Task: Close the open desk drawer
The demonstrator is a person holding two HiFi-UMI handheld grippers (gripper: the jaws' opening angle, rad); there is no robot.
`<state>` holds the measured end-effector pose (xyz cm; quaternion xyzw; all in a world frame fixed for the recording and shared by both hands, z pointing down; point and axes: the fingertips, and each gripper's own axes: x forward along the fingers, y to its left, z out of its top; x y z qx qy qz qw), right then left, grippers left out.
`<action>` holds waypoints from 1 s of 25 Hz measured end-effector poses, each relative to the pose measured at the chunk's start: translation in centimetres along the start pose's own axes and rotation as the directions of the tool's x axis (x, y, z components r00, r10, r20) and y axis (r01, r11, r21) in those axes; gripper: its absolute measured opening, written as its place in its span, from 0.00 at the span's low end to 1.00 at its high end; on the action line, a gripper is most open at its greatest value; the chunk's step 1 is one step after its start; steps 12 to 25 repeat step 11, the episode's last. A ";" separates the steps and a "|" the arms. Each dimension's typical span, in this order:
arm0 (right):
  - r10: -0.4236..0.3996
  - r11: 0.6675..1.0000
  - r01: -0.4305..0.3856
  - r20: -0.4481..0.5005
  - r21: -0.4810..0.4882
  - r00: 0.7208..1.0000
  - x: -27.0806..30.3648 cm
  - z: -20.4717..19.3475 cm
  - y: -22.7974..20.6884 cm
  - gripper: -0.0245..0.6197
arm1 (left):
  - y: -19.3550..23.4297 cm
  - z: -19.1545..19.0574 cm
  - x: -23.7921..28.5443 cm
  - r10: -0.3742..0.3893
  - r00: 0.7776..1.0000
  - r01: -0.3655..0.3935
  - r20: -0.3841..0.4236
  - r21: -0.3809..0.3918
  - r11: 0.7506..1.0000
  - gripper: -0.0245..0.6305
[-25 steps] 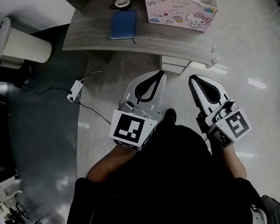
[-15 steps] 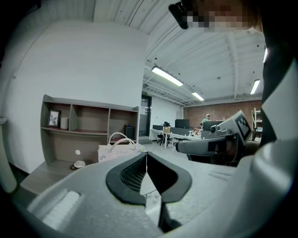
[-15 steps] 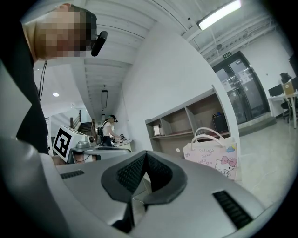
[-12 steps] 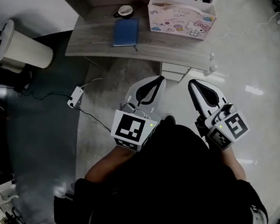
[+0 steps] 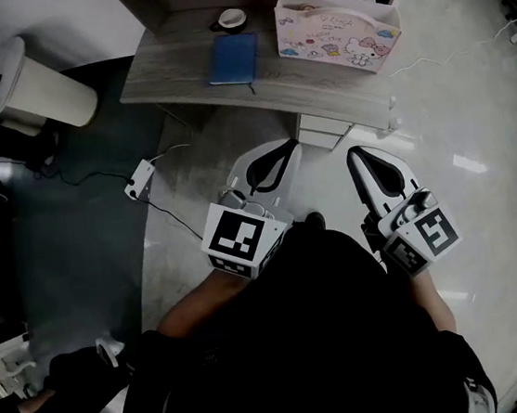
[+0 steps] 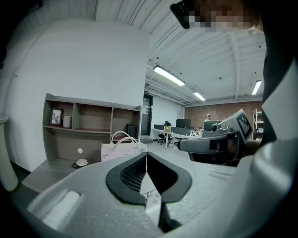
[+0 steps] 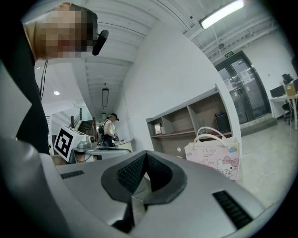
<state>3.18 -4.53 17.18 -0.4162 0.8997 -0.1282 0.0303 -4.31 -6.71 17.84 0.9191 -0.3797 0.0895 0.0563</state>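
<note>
A white drawer sticks out from under the front edge of the grey wooden desk; I cannot tell how far it is open. My left gripper hovers over the floor just left of the drawer, jaws together and empty, pointing toward the desk. My right gripper is held beside it, a little right of the drawer, also shut with nothing in it. In the left gripper view the left gripper has its black pads meeting at the tips. The right gripper looks the same in the right gripper view.
The desk carries a blue notebook, a cup and a pink cartoon bag, with shelves behind. A white bin stands at left. A power strip with cable lies on the floor. Another person's arm is at the lower left.
Both grippers stay where they were, shut. Another person's dark arm has come into view at the lower left of the head view.
</note>
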 end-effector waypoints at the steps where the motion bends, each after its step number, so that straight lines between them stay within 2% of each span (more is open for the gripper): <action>1: 0.000 1.000 0.000 0.000 -0.001 1.000 0.0 0.0 0.1 0.05 | 0.0 0.0 -0.1 -0.001 1.000 0.001 0.001 0.000 1.000 0.05; 25: -0.001 1.000 0.001 -0.008 0.000 1.000 0.2 -0.4 1.0 0.05 | -0.1 0.0 -0.7 -0.016 1.000 0.016 -0.003 0.004 1.000 0.05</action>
